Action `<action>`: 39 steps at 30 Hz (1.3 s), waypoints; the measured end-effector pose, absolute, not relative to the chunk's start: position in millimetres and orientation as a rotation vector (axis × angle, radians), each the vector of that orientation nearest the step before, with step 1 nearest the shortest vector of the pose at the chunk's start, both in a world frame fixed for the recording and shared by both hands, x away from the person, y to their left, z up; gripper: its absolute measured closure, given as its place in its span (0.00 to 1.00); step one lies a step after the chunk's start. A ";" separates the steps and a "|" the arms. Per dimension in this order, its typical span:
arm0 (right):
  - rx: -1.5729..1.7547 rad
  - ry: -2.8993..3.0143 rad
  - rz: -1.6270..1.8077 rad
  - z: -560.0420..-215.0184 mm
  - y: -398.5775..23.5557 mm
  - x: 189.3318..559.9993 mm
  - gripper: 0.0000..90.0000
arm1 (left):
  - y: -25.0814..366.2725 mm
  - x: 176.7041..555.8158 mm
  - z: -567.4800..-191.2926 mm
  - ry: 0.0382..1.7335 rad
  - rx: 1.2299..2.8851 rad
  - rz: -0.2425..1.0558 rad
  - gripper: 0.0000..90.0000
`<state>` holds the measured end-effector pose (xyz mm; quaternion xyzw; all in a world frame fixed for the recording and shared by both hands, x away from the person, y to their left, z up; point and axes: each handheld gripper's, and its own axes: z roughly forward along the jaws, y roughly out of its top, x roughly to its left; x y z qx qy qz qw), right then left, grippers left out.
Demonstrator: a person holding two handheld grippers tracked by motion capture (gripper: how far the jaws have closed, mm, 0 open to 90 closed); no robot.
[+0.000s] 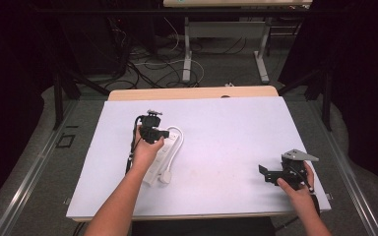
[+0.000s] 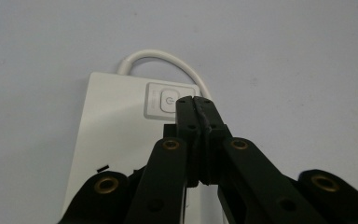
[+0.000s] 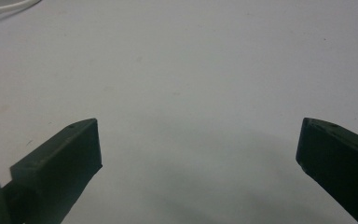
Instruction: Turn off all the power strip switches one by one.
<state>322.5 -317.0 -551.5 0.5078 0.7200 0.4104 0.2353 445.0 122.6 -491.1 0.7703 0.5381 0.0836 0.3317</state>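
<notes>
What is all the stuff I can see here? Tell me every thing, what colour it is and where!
power strip: 1, white, left part of the table, under the left gripper
power button: 1, white, at the cable end of the power strip, beside the closed jaw tips
cable: 1, white, looping out of the strip's far end
plug: 1, white, by the strip's near end
table: 1, white top, middle of the high view
left gripper: 1, black, jaws shut, over the strip
right gripper: 1, black, jaws open, near right corner
hands: 2, one on each gripper
</notes>
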 end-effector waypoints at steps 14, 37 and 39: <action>1.367 1.990 1.130 -549.9 -316.8 321.4 0.00 | 120.2 433.0 -487.9 1.366 2.043 0.194 1.00; 1.363 1.995 1.131 -549.5 -316.7 321.0 0.00 | 128.4 419.8 -501.4 1.383 2.061 0.143 1.00; 1.365 1.995 1.129 -549.6 -316.9 321.1 0.00 | 129.5 420.1 -503.5 1.388 2.061 0.134 1.00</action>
